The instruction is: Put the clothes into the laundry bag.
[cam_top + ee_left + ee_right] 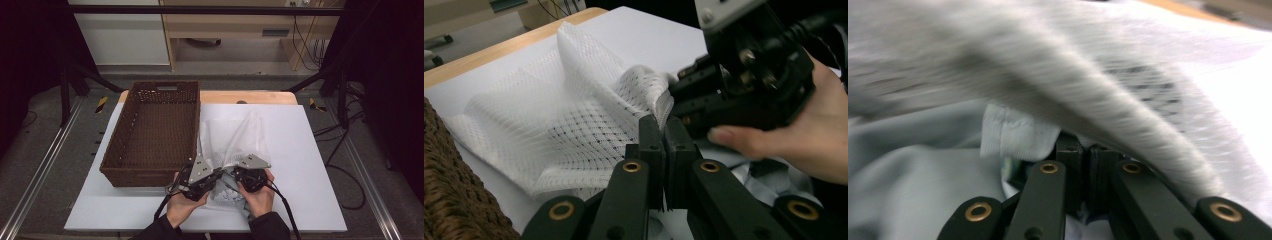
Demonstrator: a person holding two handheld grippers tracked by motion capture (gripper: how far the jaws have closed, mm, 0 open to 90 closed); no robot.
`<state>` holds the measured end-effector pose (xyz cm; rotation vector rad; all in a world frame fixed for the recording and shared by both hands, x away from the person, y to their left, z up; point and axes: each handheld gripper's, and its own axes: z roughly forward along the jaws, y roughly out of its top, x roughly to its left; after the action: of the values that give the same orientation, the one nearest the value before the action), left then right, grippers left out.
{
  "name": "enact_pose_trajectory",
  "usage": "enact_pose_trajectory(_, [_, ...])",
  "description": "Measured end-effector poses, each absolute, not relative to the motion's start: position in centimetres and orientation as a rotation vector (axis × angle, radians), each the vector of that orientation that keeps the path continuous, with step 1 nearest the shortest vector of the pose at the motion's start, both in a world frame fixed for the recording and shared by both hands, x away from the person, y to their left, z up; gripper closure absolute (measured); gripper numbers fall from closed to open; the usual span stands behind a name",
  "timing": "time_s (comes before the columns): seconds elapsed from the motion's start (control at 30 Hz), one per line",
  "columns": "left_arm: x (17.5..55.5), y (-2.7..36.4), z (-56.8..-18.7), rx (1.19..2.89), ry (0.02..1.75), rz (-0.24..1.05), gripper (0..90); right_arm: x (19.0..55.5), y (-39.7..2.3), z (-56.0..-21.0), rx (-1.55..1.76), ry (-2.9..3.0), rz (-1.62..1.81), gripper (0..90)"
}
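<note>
My left gripper (200, 176) sits just off the near right corner of the dark brown woven wicker basket (150, 170), which stands empty on the white-topped bench (310, 165). Its jaws are pressed together in the left gripper view (664, 150), pinching the near edge of the white mesh laundry bag (574, 115). The bag lies just to the right of the basket, its netting rising in a loose peak away from me and spreading toward the far edge of the white sheet (240, 132).

My right gripper (250, 176) is just beside the left one, on the side away from the basket — the two nearly touch, each held in a hand (260, 197). In the right gripper view its jaws (1087, 155) are closed as well, with the mesh draped blurred across them and a pale grey-blue cloth (923, 175) lying beside and under them. Whether they clamp the mesh, the cloth or both, I cannot tell — the fabric hides the tips. That pale cloth also shows beneath the right hand in the left gripper view (769, 175).
</note>
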<state>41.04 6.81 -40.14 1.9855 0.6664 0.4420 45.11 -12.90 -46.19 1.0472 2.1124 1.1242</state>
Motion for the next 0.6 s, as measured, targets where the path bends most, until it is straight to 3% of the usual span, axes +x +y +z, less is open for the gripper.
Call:
enact_pose_trajectory(0.17, [41.6,6.6,-41.5,2.021,0.690,0.438,88.0,44.7,-13.5,-45.6,1.062,2.101,1.163,85.1])
enact_pose_trajectory(0.27, [41.8,6.7,-41.6,2.020,0.702,0.444,88.0,43.0,-14.1,-44.5,1.036,2.161,1.215,70.7])
enact_pose_trajectory(0.47, [42.0,6.8,-41.9,2.014,0.713,0.451,88.0,40.0,-16.8,-43.8,1.039,2.176,1.230,52.2])
enact_pose_trajectory(0.6, [41.9,6.6,-42.1,2.021,0.707,0.448,88.0,40.8,-17.1,-45.4,1.097,2.218,1.180,58.6])
